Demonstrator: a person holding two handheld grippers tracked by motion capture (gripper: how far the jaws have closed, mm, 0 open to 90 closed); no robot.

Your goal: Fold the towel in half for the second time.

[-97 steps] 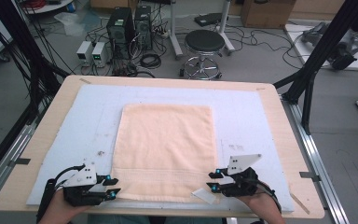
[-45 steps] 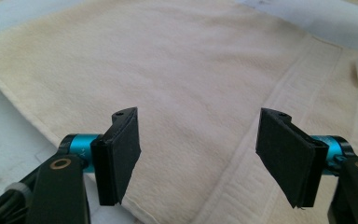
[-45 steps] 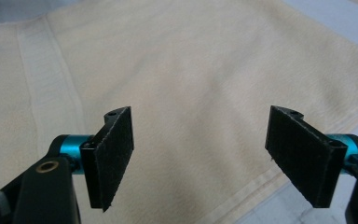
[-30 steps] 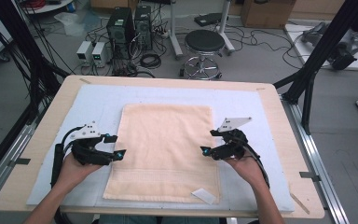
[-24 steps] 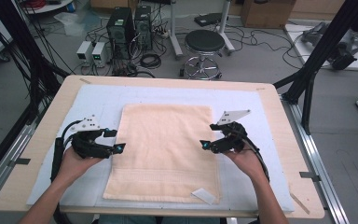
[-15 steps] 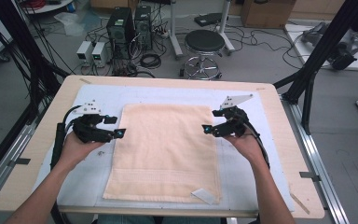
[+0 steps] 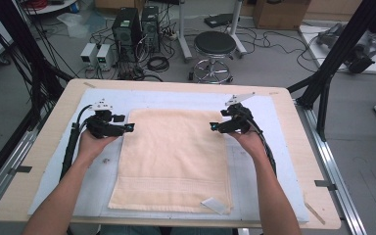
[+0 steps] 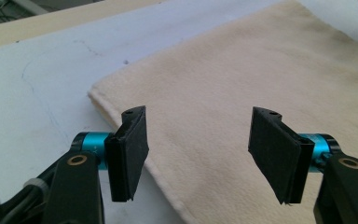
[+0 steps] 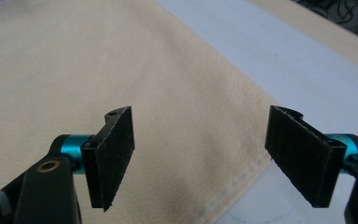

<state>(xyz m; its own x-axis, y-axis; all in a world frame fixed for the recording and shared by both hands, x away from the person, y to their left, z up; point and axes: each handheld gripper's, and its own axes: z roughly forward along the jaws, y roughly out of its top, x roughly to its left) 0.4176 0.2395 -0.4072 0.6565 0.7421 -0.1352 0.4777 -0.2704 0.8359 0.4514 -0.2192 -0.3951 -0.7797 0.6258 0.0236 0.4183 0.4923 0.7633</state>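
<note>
The towel (image 7: 174,164) lies flat; left gripper (image 7: 127,128), jaws just narrowing, and right gripper (image 7: 215,127) both gape empty.

A black stool (image 7: 216,43) stands beyond the table (image 7: 44,147).

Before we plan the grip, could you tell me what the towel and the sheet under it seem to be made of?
The towel looks like soft terry cotton: matte, fuzzy peach nap, stitched hem, woven band near one end. The sheet under it seems thin foam or felt, though that is uncertain: pale bluish, matte, smooth, faintly marked.
</note>
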